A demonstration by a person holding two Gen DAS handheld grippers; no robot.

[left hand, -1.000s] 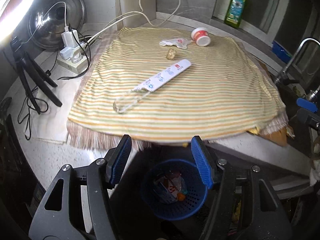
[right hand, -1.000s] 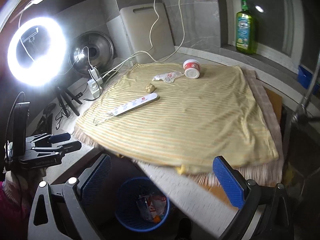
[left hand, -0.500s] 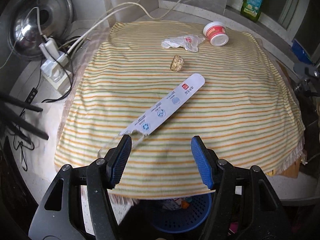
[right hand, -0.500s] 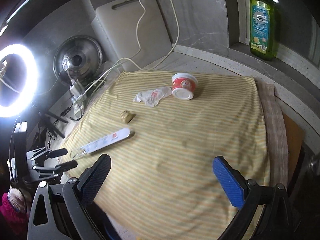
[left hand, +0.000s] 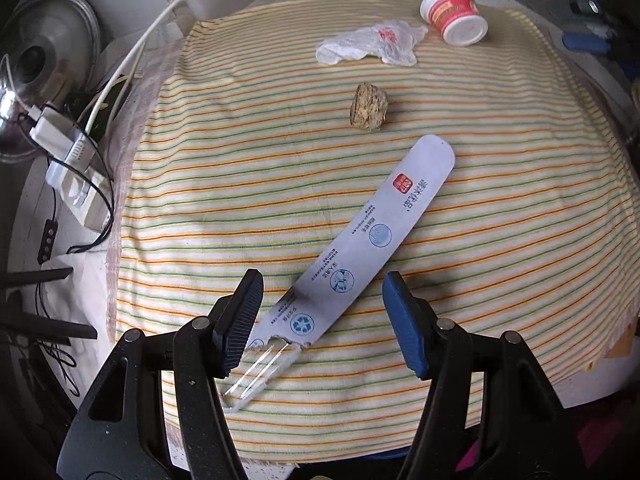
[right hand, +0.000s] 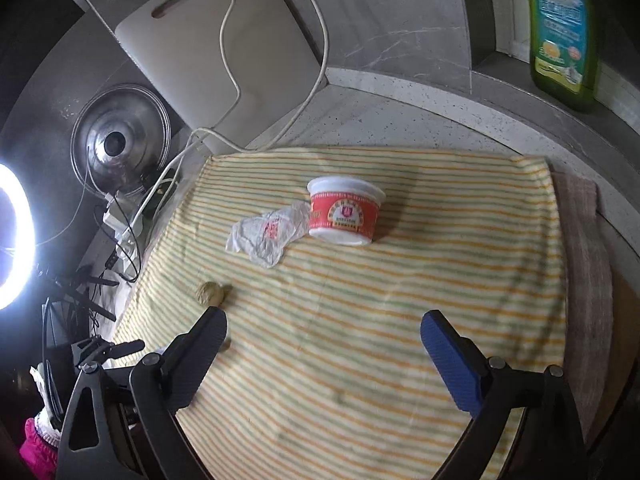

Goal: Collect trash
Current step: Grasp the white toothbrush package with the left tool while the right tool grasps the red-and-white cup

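Wrapper (left hand: 360,236) lies near the worktop's (left hand: 52,208) front edge between the left claw's (left hand: 320,320) parted jaws; lower squarely, then pinch; right claw (right hand: 324,340) gapes, empty.

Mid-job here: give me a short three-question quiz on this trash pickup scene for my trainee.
1. True or false: the left tool is shut on the long white wrapper.
2. Which item touches the red-and-white cup?
A. the walnut-like nut
B. the crumpled plastic bag
C. the green bottle
3. Fill in: all the trash lies on a ____ cloth.

Key
1. False: its jaws stand open, with the wrapper's torn end lying between them.
2. B
3. Striped
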